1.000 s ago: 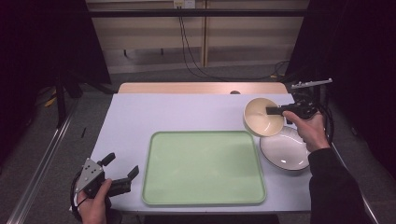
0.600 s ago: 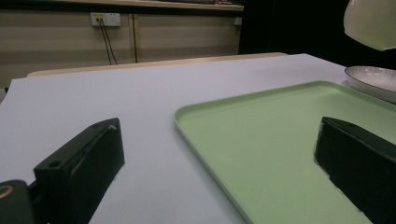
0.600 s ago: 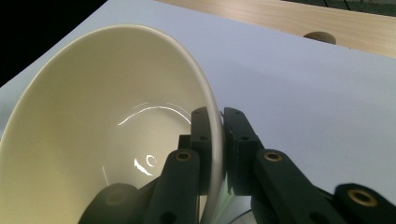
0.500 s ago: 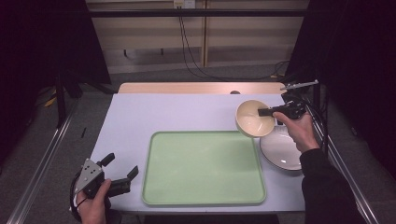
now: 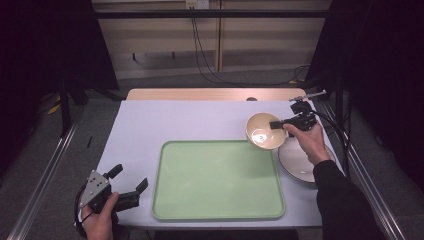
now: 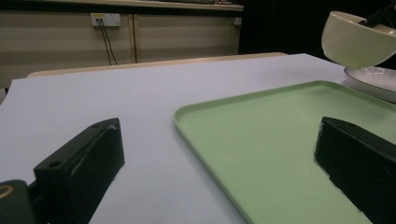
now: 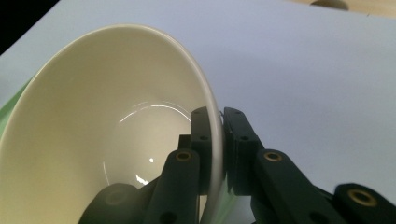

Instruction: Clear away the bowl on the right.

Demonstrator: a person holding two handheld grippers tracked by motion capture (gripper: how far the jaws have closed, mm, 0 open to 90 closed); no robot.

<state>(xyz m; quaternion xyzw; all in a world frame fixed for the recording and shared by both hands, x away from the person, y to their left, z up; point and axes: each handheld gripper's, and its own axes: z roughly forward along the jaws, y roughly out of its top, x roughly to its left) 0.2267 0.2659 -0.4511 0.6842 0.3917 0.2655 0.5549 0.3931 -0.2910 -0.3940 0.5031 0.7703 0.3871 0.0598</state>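
A cream bowl (image 5: 263, 131) hangs tilted in the air over the green tray's (image 5: 218, 180) far right corner. My right gripper (image 5: 276, 124) is shut on the bowl's rim, one jaw inside and one outside, as the right gripper view shows on the bowl (image 7: 107, 135) and right gripper (image 7: 218, 122). The bowl (image 6: 357, 43) also shows at the top right of the left gripper view, above a white plate (image 6: 373, 80). My left gripper (image 5: 131, 182) rests near the table's front left corner, open and with nothing between its jaws, pointing toward the tray (image 6: 280, 140).
A white plate (image 5: 300, 161) lies on the table right of the tray, partly under the right forearm. The pale lilac table top (image 5: 185, 122) has free room left of and beyond the tray. A metal rail (image 5: 45, 170) runs beside the table's left side.
The right gripper has carried the bowl leftward and down, from above the plate to the tray's far right corner. The left gripper has stayed put.
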